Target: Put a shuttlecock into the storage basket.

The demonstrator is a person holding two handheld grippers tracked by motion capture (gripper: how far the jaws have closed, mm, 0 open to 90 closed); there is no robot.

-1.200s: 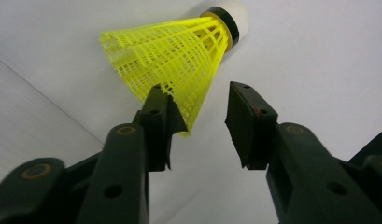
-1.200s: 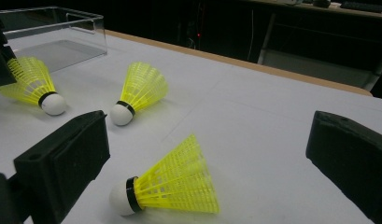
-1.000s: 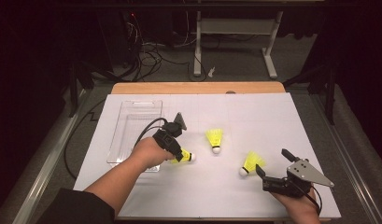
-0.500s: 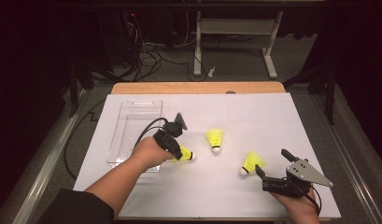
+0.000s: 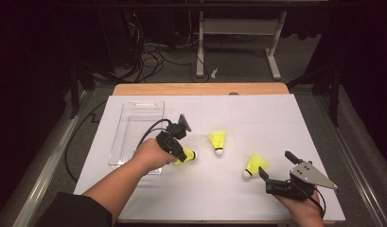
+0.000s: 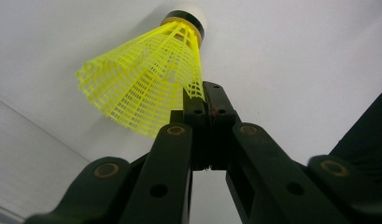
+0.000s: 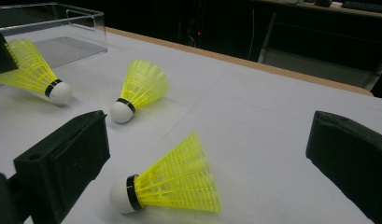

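My left gripper (image 5: 185, 154) has just been closing and now pinches the skirt edge of a shuttlecock (image 6: 146, 79) just right of the clear tray (image 5: 134, 135). A second shuttlecock (image 5: 218, 141) lies farther right. My right gripper (image 5: 275, 170) gapes wide, a third shuttlecock (image 7: 172, 179) lying loose between its jaws.

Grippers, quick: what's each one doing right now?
Left gripper: just closed on the skirt of a shuttlecock.
Right gripper: open, holding nothing.
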